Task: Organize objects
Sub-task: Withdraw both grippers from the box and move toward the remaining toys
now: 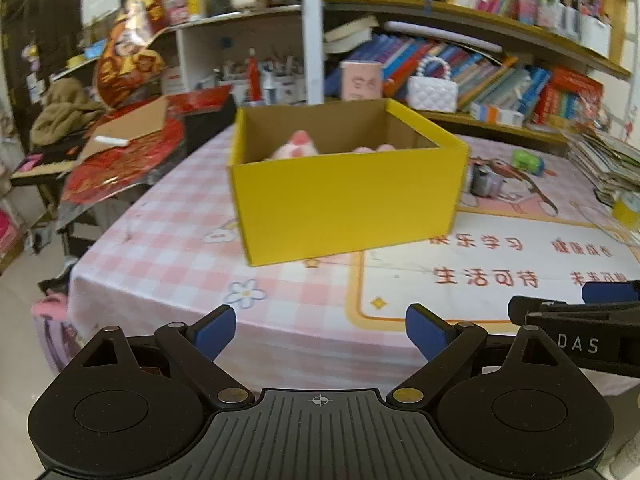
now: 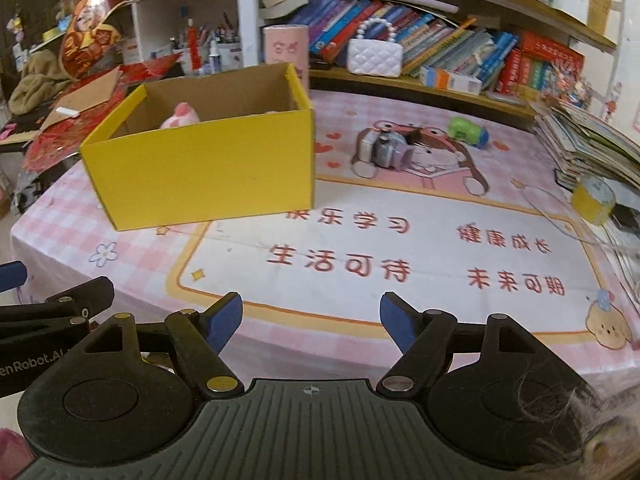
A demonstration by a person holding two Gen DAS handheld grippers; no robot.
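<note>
A yellow cardboard box (image 1: 344,196) stands open on the pink checked tablecloth (image 1: 168,248); it also shows in the right wrist view (image 2: 208,172). A pink plush toy (image 1: 298,148) lies inside it (image 2: 181,117). A small purple toy camera (image 2: 382,150) and a green toy (image 2: 467,131) lie on the table right of the box. My left gripper (image 1: 320,332) is open and empty, near the table's front edge. My right gripper (image 2: 311,322) is open and empty, beside the left one.
Bookshelves (image 2: 460,52) with a white handbag (image 2: 374,56) line the back. A stack of books (image 2: 592,148) and a yellow tape roll (image 2: 594,200) sit at the right edge. Red paper and cardboard (image 1: 120,148) clutter the left.
</note>
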